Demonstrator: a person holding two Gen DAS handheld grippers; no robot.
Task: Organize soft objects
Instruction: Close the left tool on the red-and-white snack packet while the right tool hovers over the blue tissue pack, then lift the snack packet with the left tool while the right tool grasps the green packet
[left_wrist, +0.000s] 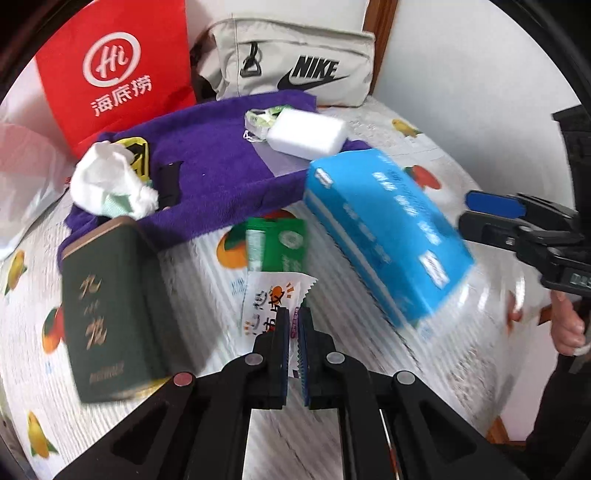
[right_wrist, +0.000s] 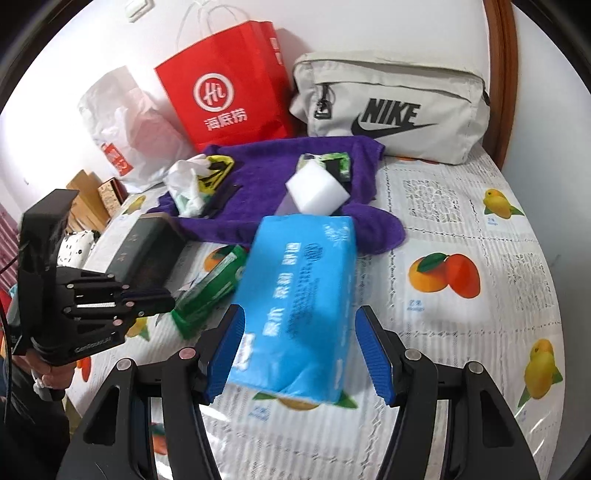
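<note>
My left gripper (left_wrist: 293, 325) is pinching the white snack sachet (left_wrist: 271, 295) — fingers clamped on its lower edge, just above the fruit-print tablecloth (left_wrist: 424, 147). My right gripper (right_wrist: 300, 347) is standing wide apart, its blue pads (right_wrist: 376, 354) flanking the near end of the blue tissue pack (right_wrist: 299, 295); I can't tell whether either is touching it. Left of the pack a green packet (right_wrist: 210, 295) is lying, then a dark green box (left_wrist: 107, 314). Beyond them the purple towel (left_wrist: 218, 166) is carrying a white sponge block (left_wrist: 306, 134) and crumpled white tissue (left_wrist: 107, 181). At the back — red paper bag (right_wrist: 229, 85), Nike pouch (right_wrist: 391, 107).
</note>
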